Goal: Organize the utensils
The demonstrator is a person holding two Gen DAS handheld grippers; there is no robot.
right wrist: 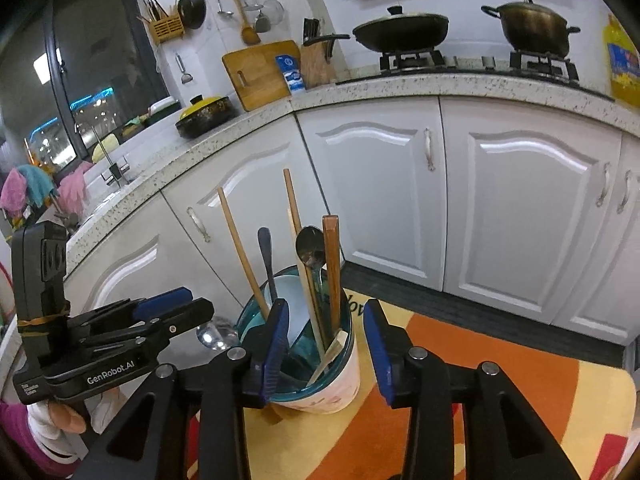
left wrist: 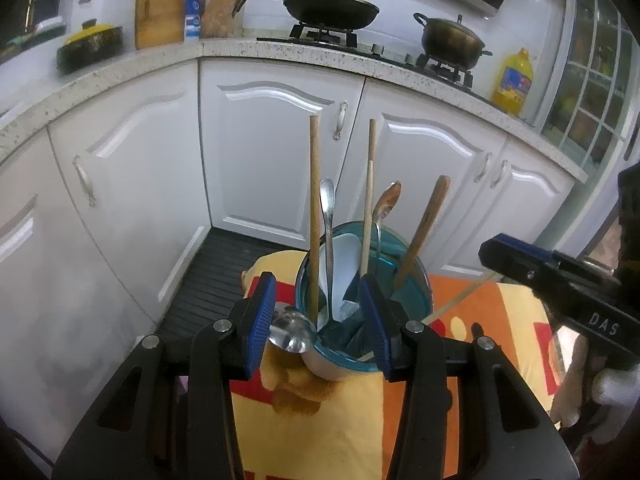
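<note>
A cream cup (left wrist: 326, 370) with a teal inside stands on an orange and yellow cloth (left wrist: 320, 432). Upright in it are two long chopsticks (left wrist: 314, 216), metal spoons (left wrist: 327, 216), a brown wooden handle (left wrist: 424, 232) and a white ceramic spoon (left wrist: 344, 264). A metal ladle bowl (left wrist: 290, 332) lies on the cloth just left of the cup. A single chopstick (left wrist: 460, 300) lies on the cloth to the right. My left gripper (left wrist: 320, 324) is open at the cup's near rim, its pads pressing on nothing. My right gripper (right wrist: 326, 348) is open just before the cup (right wrist: 332, 392), gripping nothing.
White cabinet doors (left wrist: 276, 152) curve around behind, under a speckled counter (left wrist: 120, 76). On it are a wok (left wrist: 330, 8), a pot (left wrist: 452, 40), a yellow oil bottle (left wrist: 514, 80), a cutting board (left wrist: 166, 12) and a knife block (left wrist: 220, 12). A dark floor mat (left wrist: 216, 280) lies beyond the cloth.
</note>
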